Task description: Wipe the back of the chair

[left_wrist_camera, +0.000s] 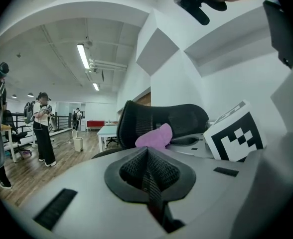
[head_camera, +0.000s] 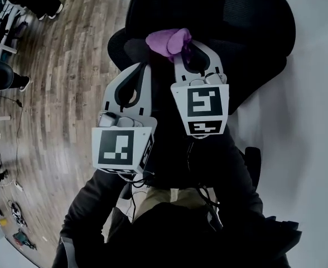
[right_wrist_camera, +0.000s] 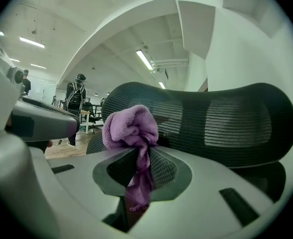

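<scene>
Your right tool pinches the purple cloth, bunched up at the black mesh chair back, perhaps touching it. Your left tool is pressed together on nothing, just beside the right one.

The chair back is black mesh, a fine see-through weave with a matt look. Against it, the cloth is purple, soft and fuzzy like terry, bunched into thick folds. The right tool, just before the chair back, has a smooth, matt, pale grey plastic shell. Its pads are black with a fine knurled, rubbery texture, pinched on the cloth. The left tool beside it has the same finish, its pads pressed together bare. The floor beside the chair back is wood planking with a dull sheen.
</scene>
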`<state>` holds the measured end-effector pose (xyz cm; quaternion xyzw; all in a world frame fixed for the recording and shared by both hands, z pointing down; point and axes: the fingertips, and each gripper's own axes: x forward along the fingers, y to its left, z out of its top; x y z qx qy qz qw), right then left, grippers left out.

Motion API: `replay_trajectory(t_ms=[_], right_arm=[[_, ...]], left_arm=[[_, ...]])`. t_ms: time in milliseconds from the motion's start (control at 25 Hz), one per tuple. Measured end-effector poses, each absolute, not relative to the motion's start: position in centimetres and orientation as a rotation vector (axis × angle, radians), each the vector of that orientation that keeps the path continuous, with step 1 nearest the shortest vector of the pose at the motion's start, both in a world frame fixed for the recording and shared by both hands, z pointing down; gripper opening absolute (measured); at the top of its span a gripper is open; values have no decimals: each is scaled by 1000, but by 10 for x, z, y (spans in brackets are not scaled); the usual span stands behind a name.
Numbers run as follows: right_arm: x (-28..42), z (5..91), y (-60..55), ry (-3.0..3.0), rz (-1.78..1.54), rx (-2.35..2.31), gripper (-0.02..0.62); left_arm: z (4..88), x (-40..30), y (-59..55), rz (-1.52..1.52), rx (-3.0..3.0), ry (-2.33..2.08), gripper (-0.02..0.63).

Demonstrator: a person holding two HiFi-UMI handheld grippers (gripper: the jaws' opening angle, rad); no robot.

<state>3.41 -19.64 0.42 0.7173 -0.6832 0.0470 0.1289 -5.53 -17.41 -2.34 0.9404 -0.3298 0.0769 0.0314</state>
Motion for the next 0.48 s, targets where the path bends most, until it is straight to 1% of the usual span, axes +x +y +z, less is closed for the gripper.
replay_trajectory(t_ms=[200,480], right_arm=[[60,18,-183,-1955,143,2115,58],[107,14,-148,-1891,152,2181,58]], left_arm=[[-14,-35,-163,254,2902,-995,9],[-19,0,-135,262,2942,-927,9]])
